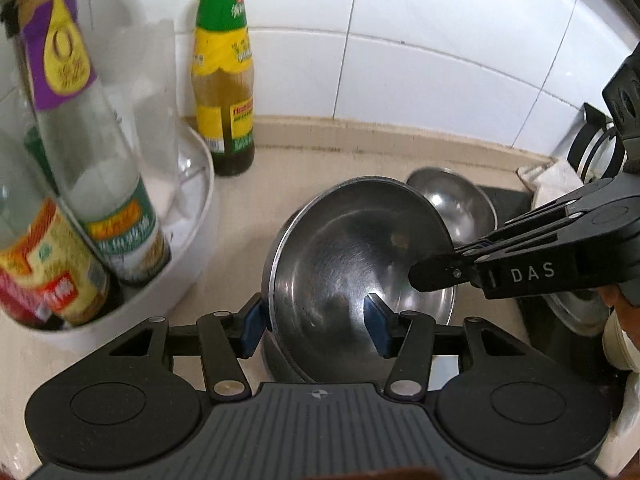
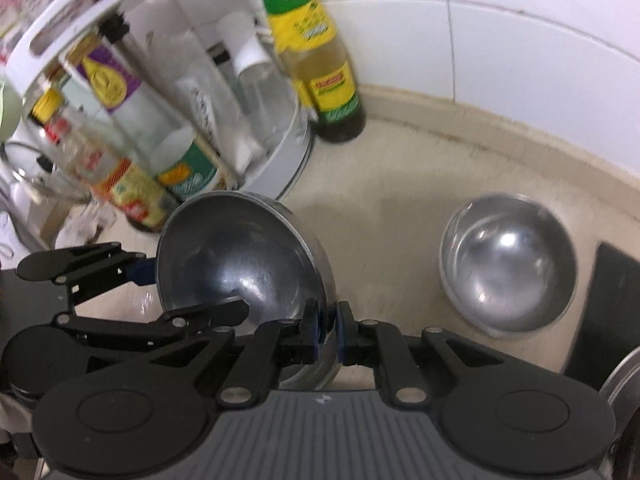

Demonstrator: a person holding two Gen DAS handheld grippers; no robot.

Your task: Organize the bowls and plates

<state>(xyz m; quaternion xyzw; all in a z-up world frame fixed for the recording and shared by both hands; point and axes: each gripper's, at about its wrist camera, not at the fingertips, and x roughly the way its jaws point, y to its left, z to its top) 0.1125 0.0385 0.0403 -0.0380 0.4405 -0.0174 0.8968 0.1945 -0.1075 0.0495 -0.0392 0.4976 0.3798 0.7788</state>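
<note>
White wall tiles back a beige stone surface [image 1: 320,148]. Left wrist view: large round stainless-steel bowl [image 1: 360,256], tilted, rim toward the camera, apparently seated on a second steel vessel beneath. Left claw [image 1: 316,326] spread, blue pads either side of the near wall, neither visibly pressing. Right claw [image 1: 432,276] enters from the right, tips pressed together at the far rim. Smaller steel bowl [image 1: 452,204] just behind. White round caddy [image 1: 192,240] of sauce bottles near left; green-and-yellow-labelled glass bottle [image 1: 224,92] beside it. Right wrist view: right claw [image 2: 328,332] pinching the big bowl [image 2: 240,260] by its thin rim only; left claw [image 2: 136,272] at the opposite edge. Smaller bowl [image 2: 508,268] well apart on the surface [image 2: 400,184]. Risks: single-edge pinch on smooth steel may let the bowl pivot or slip; swing could strike the caddy [image 2: 280,152] or bottle [image 2: 320,60].
</note>
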